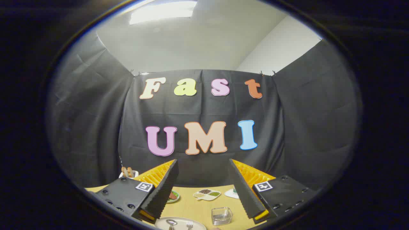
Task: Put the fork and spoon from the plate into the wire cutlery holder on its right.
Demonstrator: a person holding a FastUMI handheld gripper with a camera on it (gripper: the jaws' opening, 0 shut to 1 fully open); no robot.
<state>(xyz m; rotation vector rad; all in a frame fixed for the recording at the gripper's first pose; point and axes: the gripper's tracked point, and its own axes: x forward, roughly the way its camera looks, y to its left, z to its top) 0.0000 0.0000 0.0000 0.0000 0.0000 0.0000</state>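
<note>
Jaws stand wide and empty, high over the plate where spoon and fork lie side by side. Dropping between them risks pinching both; that clear-looking box is perhaps the holder.

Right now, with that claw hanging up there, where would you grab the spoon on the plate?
Probably by its handle, coming down from above. The spoon lies flat on the white plate beside the fork, its bowl pointing away from the claw, so the handle runs back toward it. The claw's fingers are open and raised, with nothing between them.
</note>
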